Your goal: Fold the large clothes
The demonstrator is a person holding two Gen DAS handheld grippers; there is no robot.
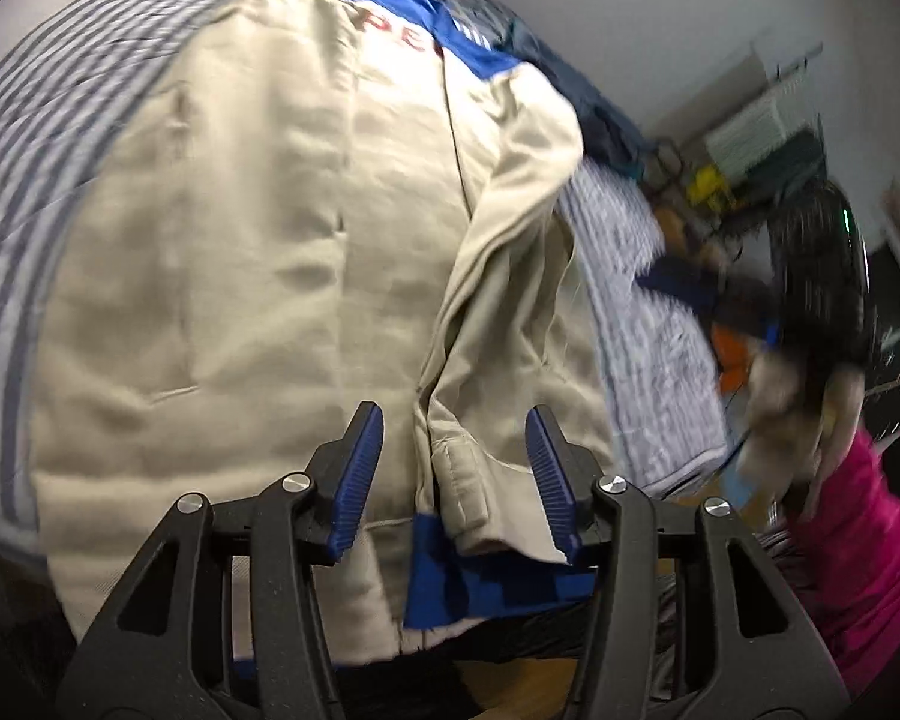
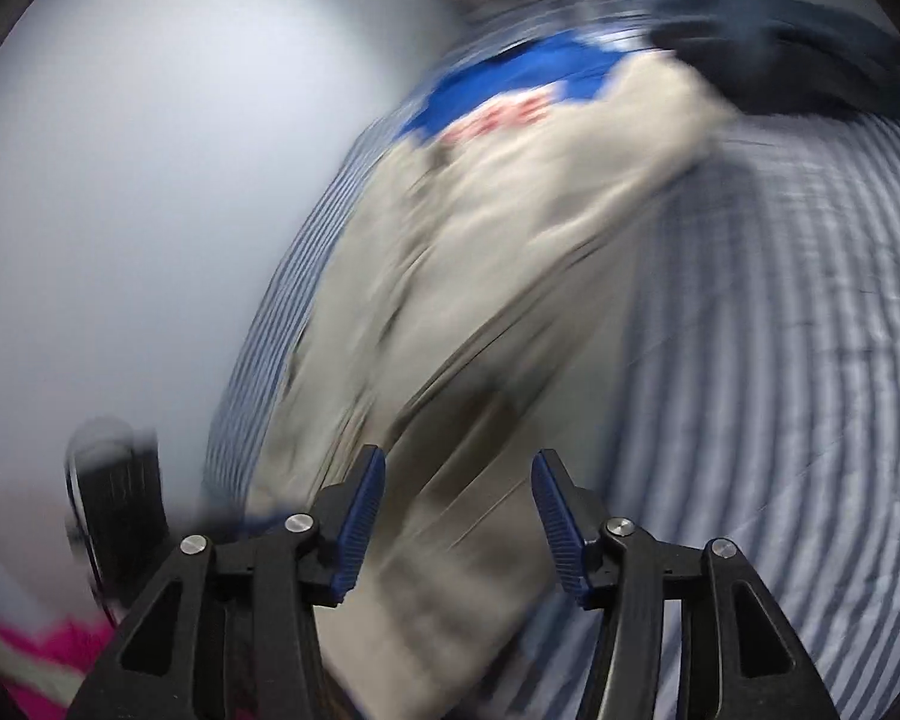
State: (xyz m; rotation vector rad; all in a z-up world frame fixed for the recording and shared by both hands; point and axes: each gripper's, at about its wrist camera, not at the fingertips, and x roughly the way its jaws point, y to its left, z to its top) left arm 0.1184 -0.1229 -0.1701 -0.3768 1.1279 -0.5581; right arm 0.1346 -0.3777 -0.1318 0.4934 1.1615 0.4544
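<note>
Beige cotton fills both views: a large jacket (image 1: 258, 252) with blue panels at the collar and hem and red lettering near the top lies spread on a blue-and-white striped sheet (image 1: 12, 192). By the look of it, 1 side has already been brought in: a sleeve (image 1: 510, 276) lies folded lengthwise over the body, its cuff near the hem. The lengthwise halving and the final fold from hem to collar seem yet to come, so I judge the task under halfway.

The left gripper (image 1: 455, 474) has its jaws apart, the cuff lying between the blue pads (image 1: 360, 480) without being pinched. The right gripper (image 2: 459, 516) is likewise parted over the jacket's lower edge, holding nothing; that view is heavily blurred. A dark garment (image 1: 594, 102) sits beyond the collar. The cloth looks thick, creased and limp, with stitched seams.
</note>
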